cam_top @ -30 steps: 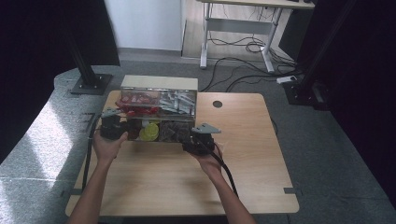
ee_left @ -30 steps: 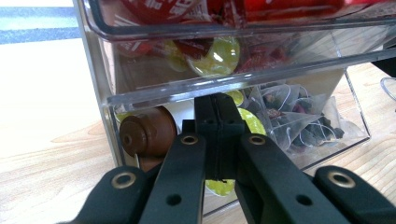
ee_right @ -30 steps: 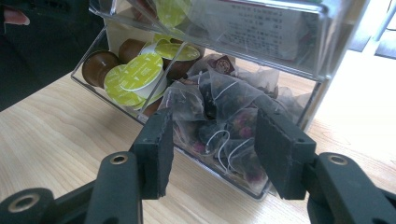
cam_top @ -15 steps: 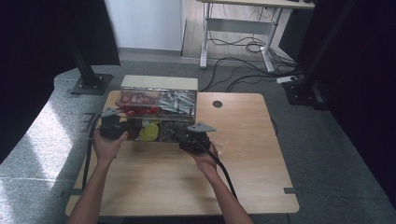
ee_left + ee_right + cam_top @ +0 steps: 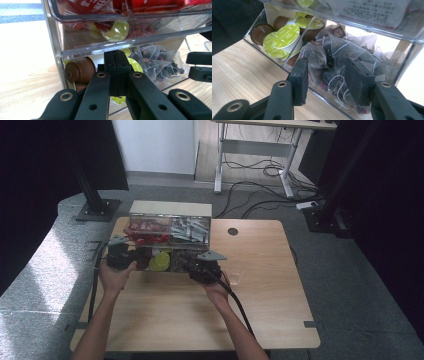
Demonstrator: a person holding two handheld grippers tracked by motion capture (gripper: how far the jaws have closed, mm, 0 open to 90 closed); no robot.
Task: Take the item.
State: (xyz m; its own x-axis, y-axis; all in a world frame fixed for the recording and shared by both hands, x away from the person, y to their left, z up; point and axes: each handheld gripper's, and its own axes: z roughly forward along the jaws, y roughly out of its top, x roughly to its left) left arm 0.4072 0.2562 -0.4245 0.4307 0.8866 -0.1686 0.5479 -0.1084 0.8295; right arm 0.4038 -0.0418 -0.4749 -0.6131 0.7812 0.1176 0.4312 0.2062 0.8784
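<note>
Setting: wooden table (image 5: 260, 290), clear plastic organizer (image 5: 170, 227) standing toward its 11 o'clock corner, stacked tiers with an open bottom drawer facing the person.

Left gripper (image 5: 120, 256): parked at the drawer's 9 o'clock end in the high view; jaws pressed fully together in the left gripper view, nothing pinched between them, tips just in front of the drawer's clear wall.

Left gripper's outlook: brown coffee capsule (image 5: 80, 71) at 10 o'clock of the closed tips, behind the wall; lime-green foil lids showing past the jaws at 12 and 6 o'clock.

Right gripper (image 5: 325, 81): jaws partway apart and just been closing, straddling the drawer's front wall, tea bag heap between the pads; cannot tell whether either pad touches a bag yet.

Tea bags (image 5: 342, 55): pile of clear pyramid sachets with dark leaves and white strings, filling the drawer's compartment at 12 o'clock from the right jaws.

Green-lidded capsules (image 5: 284, 37): lying in the neighbouring compartment at 10 o'clock of the right jaws, a clear divider between them and the tea bags, brown capsules beside them.

Upper tiers: red packets (image 5: 140, 5) above the left gripper at 12 o'clock; printed white sachets (image 5: 372, 10) above the right gripper at 1 o'clock.

Hands: left hand (image 5: 116, 277) and right hand (image 5: 216, 291) each at 6 o'clock of its gripper, forearms rising from the table's near edge.
</note>
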